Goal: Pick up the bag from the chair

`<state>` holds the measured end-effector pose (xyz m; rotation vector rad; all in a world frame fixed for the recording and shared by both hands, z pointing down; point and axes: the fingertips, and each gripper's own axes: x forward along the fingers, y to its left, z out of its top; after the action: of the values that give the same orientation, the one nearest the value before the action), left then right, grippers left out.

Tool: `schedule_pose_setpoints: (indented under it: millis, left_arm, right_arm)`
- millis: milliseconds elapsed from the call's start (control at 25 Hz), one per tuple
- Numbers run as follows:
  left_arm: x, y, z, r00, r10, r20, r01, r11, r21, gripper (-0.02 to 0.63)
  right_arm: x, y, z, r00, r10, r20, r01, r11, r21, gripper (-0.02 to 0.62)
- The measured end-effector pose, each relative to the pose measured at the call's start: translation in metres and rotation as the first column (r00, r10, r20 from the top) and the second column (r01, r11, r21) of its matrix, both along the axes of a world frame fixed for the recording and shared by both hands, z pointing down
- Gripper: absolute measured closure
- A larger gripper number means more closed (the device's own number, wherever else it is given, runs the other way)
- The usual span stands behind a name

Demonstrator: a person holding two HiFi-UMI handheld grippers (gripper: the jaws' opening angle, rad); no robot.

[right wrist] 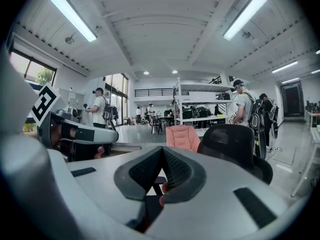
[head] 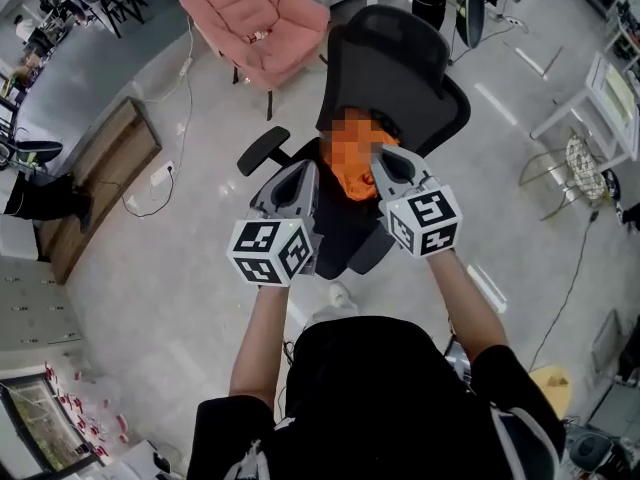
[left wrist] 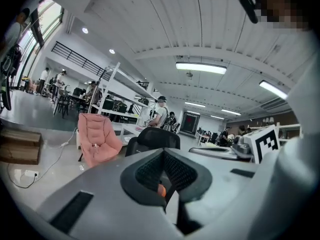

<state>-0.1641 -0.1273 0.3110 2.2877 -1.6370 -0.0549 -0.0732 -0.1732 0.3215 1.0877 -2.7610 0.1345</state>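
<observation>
An orange bag (head: 352, 171) lies on the seat of a black office chair (head: 392, 73), partly under a blurred patch. In the head view both grippers hover in front of the chair and point at it. The left gripper (head: 303, 171) is just left of the bag and the right gripper (head: 385, 160) just right of it, neither touching it. In the left gripper view the left gripper (left wrist: 163, 152) has its jaws together, with a speck of the orange bag (left wrist: 161, 190) showing below them. The right gripper (right wrist: 162, 149) is likewise shut and empty, with the chair (right wrist: 233, 143) ahead on the right.
A pink armchair (head: 258, 20) stands behind the office chair, on its left. A wooden bench (head: 100, 183) and a power strip with its cable (head: 160, 173) lie at the left. A white table (head: 600, 98) and a wire chair (head: 580, 163) stand at the right. People stand further back (right wrist: 245, 109).
</observation>
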Motion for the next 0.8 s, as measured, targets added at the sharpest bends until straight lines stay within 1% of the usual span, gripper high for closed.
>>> schedule_pose_setpoints:
  millis: [160,360,480,640,800]
  left_arm:
    - [-0.016,-0.015,0.005,0.999,0.025,-0.028,-0.025,1.000,-0.010,0.598]
    - [-0.029,-0.022,0.006,0.998,0.064,-0.017,-0.064,0.998,-0.009,0.598]
    - [-0.037,-0.027,0.013,0.996,0.074,-0.041,-0.075,0.997,-0.021,0.598]
    - [-0.033,-0.030,0.028,0.994,0.102,-0.046,-0.104,0.993,-0.047,0.598]
    - [-0.022,-0.037,0.037,0.989,0.139,-0.054,-0.142,0.988,-0.062,0.598]
  right_arm:
    - [-0.015,-0.015,0.009,0.999,0.031,-0.013,-0.031,0.999,-0.014,0.594]
    - [-0.026,-0.025,0.014,0.997,0.075,-0.027,-0.075,0.997,-0.022,0.594]
    - [-0.029,-0.027,0.019,0.995,0.097,-0.039,-0.098,0.995,-0.022,0.594]
    - [-0.024,-0.028,0.034,0.989,0.123,-0.082,-0.126,0.992,-0.032,0.594]
    - [-0.012,-0.032,0.043,0.982,0.156,-0.104,-0.161,0.986,-0.043,0.594]
